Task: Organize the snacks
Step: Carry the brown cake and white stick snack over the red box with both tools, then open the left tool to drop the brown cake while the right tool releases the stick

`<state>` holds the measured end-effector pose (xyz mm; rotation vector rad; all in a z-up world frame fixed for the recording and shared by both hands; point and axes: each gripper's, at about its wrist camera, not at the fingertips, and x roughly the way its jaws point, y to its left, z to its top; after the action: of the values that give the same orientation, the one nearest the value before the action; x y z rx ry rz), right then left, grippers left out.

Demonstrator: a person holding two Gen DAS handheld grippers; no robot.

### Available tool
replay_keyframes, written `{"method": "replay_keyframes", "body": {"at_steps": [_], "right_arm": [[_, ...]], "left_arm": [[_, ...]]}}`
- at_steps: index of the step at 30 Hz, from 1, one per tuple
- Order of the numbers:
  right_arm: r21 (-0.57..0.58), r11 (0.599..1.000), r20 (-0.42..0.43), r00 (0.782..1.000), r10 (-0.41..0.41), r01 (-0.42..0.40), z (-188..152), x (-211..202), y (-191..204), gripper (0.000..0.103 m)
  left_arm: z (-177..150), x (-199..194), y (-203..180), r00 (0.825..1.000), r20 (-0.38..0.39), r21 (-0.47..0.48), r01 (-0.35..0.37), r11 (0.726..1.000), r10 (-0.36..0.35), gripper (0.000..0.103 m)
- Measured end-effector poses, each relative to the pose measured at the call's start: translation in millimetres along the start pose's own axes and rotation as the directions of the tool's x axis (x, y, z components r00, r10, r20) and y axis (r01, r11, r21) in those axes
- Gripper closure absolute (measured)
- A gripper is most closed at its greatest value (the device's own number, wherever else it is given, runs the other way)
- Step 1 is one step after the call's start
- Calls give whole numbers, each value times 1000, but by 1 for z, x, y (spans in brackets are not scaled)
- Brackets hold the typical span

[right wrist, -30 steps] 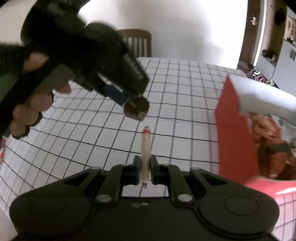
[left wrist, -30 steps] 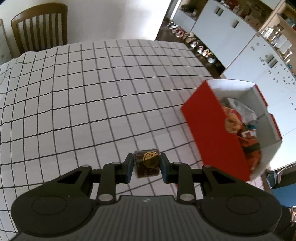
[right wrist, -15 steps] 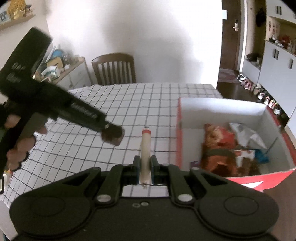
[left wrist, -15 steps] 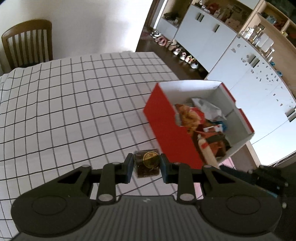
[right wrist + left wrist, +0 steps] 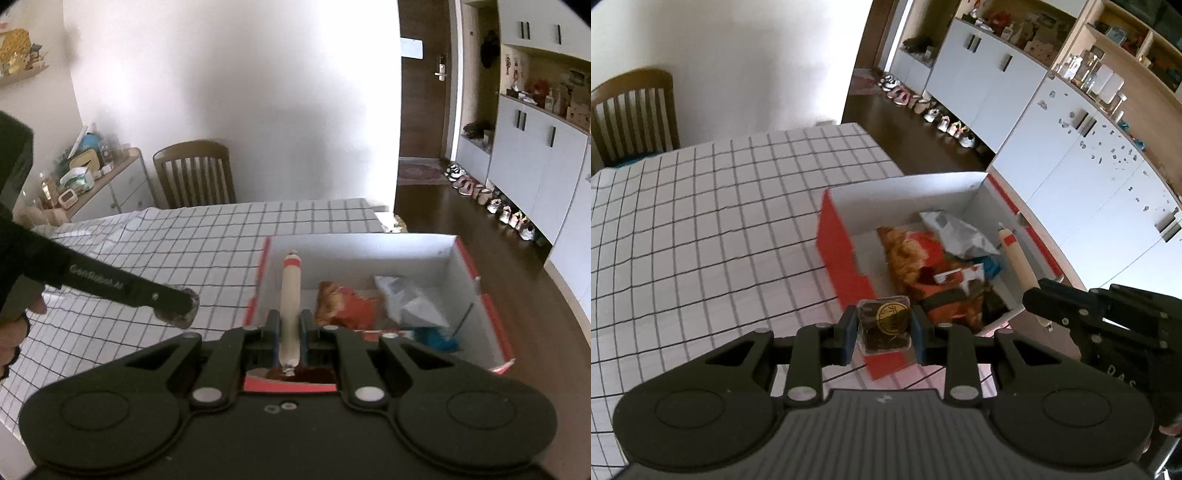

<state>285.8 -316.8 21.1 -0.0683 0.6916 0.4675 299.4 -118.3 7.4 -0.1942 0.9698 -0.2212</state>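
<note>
Snack cube (image 5: 885,325) gripped left; sausage stick (image 5: 290,295) gripped right.

Checked tablecloth (image 5: 701,221), wooden chair (image 5: 194,173) beyond it, white cabinets (image 5: 997,85), shoes (image 5: 491,201) along the floor.

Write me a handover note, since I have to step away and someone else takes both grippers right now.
Left gripper: shut on a small clear-wrapped dark snack with a gold label, held at the near red wall of the box, not yet over the opening.
Right gripper: shut on a cream sausage stick with a red band, over the box interior.
Box: open, on the checked tablecloth by the table's right edge; an orange bag and a silver packet already lie inside.
Left to do: release the stick into the box, then bring the dark snack over and drop it in.
</note>
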Motion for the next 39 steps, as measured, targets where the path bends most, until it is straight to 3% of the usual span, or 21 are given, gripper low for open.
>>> {"method": "replay_keyframes", "body": {"at_steps": [17,28,33,39], "right_arm": [[26,996,-31,996,-81,82,-8,14,-108,93],[22,992,-129,985,-118,122,-19,63,-127,93],[61,992,-179,979,-94,106,-23,75,-138,93],[57,995,-215,974,-71,85,-27,81,-142,93]], "left_arm": [[33,71,-76,998,-8,-5,-55,998,55,74],[50,127,-76,985,-68,-23,-161,987,159,74],[44,145,-71,979,-126,-22,-162,987,158,74],[39,153,-69,977,-143,-34,-161,986,155,73]]}}
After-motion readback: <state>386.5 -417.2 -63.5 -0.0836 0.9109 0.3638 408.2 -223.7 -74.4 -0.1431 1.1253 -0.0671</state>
